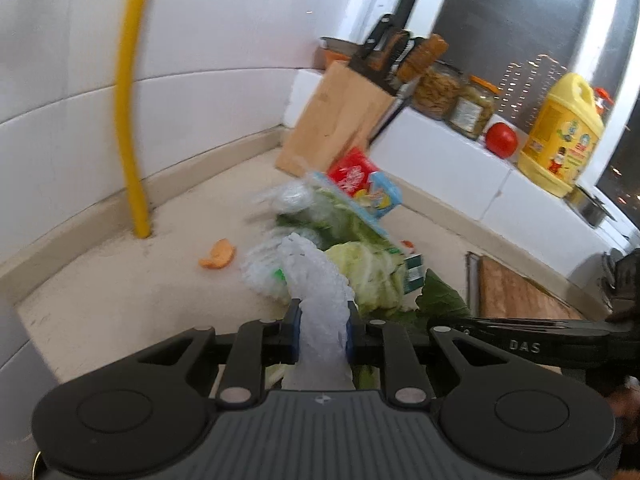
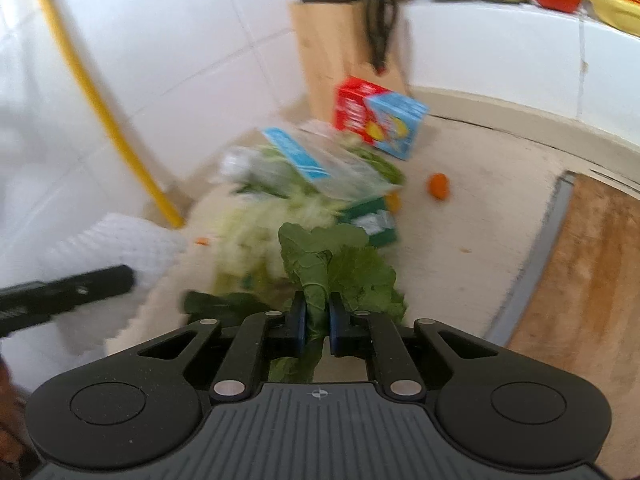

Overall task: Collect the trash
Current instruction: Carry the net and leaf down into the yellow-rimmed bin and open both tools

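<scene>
1. Left hand-held gripper (image 1: 322, 330): clenched on white foam netting (image 1: 316, 280), held just above the near side of the trash pile.
2. Right hand-held gripper (image 2: 318, 316): clenched on a green leaf (image 2: 332, 264), at the near edge of the pile.
3. Trash pile (image 1: 340, 232), on the worktop (image 1: 120, 296) in front of the knife block (image 1: 332, 120): cabbage scraps (image 1: 368, 272), clear plastic wrap (image 2: 340, 168), red carton (image 1: 352, 176), blue carton (image 2: 396, 128), green packet (image 2: 372, 220).
4. Strays: orange peel (image 1: 218, 256) left of the pile, near the yellow pipe (image 1: 130, 120); small orange bit (image 2: 439, 186) right of the pile.
5. Progress, judged: early. Two items are in grasp; most of the pile and both strays lie uncollected. No bin is in view.
6. Surface: pale speckled worktop, with a wooden cutting board (image 2: 580, 280) right of the pile.
7. Room: white-tiled kitchen corner. A ledge (image 1: 440, 148) right of the knife block carries jars (image 1: 472, 108), a tomato (image 1: 501, 140) and a yellow oil jug (image 1: 564, 132), under a dark window.
</scene>
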The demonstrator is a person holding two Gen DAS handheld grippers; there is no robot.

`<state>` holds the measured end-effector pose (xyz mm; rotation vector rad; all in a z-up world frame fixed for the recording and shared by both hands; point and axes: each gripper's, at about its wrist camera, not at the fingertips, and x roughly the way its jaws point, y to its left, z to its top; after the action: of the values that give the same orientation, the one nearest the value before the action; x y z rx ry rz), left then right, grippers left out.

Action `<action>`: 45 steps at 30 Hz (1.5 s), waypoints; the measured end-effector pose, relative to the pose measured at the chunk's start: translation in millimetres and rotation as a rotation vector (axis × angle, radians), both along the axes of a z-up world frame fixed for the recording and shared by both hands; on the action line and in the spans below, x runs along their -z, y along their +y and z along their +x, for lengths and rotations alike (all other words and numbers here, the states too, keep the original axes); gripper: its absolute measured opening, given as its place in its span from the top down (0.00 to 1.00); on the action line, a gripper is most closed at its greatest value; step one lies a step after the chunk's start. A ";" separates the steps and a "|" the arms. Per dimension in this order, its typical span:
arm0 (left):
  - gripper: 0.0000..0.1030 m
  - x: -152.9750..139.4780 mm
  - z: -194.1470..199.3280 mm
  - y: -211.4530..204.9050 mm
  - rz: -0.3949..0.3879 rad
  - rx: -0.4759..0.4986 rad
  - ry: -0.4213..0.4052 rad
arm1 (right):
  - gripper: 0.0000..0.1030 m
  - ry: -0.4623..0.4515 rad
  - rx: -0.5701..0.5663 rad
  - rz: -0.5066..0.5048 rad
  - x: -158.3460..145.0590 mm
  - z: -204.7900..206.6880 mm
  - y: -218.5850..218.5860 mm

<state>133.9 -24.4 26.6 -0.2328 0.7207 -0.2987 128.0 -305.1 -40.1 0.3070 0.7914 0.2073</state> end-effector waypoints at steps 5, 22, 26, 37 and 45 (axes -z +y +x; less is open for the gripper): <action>0.86 11.8 -12.6 8.7 0.007 -0.052 0.021 | 0.86 -0.002 -0.085 0.024 0.1 -1.0 21.6; 0.86 17.7 -66.3 50.1 -0.018 -0.124 0.006 | 0.87 -0.046 -0.182 -0.020 -34.6 -26.5 97.6; 0.86 18.3 -72.6 57.2 -0.016 -0.148 0.004 | 0.87 -0.056 -0.213 -0.032 -38.4 -27.6 113.4; 0.86 16.9 -90.1 80.5 -0.002 -0.263 -0.004 | 0.87 -0.075 -0.309 0.001 -39.7 -21.5 149.1; 0.86 17.5 -106.5 102.8 0.005 -0.357 -0.005 | 0.87 -0.080 -0.392 0.017 -45.1 -12.1 174.5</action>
<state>27.4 78.4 9.1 -0.3496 0.6608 0.0419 115.9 -130.6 4.9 0.1559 0.7651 0.5914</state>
